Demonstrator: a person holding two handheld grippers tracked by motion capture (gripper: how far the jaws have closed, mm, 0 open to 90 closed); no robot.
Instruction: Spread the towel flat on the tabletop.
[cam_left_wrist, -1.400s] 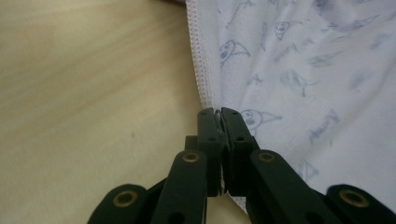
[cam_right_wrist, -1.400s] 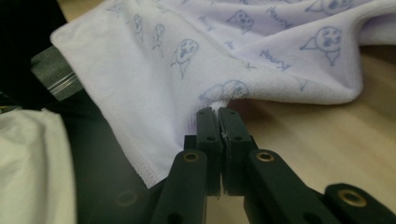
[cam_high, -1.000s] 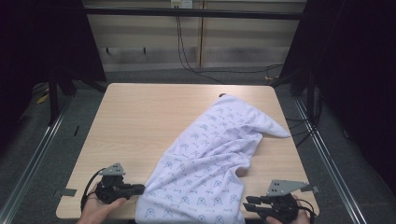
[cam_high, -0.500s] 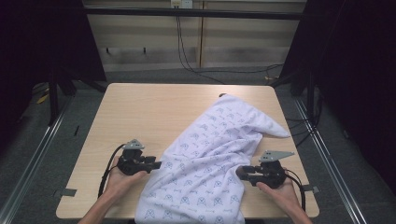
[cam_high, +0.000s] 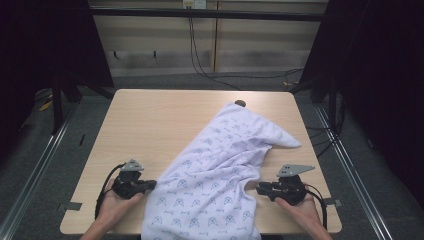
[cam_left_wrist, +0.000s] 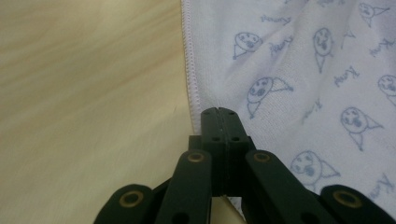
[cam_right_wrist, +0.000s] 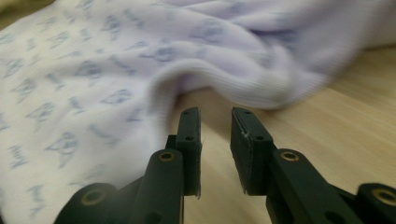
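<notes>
Nearest the table's (cam_high: 150, 120) near edge, two hands hold the grippers, one on each side of the cloth (cam_high: 220, 170). At near left, the left gripper (cam_high: 150, 185) lies low over the wood with its tips at the cloth's left hem; seen from the left gripper view, its jaws are pressed together, pad against pad, right at the stitched hem (cam_left_wrist: 190, 70), and whether any fabric is caught between them cannot be told. At near right, the right gripper (cam_high: 261, 189) points left toward a raised fold (cam_right_wrist: 219, 79) of the cloth; its jaws stand a little apart after closing somewhat, with bare wood between them and the fold just ahead, untouched. Between the grippers, the white cloth, printed with small blue figures, spills over the near edge and runs diagonally toward the far right, rumpled along its right side, ending in a pointed corner (cam_high: 292, 144) near the right edge. Just beyond the cloth's far tip, a small dark hole (cam_high: 240, 103) marks the tabletop.
</notes>
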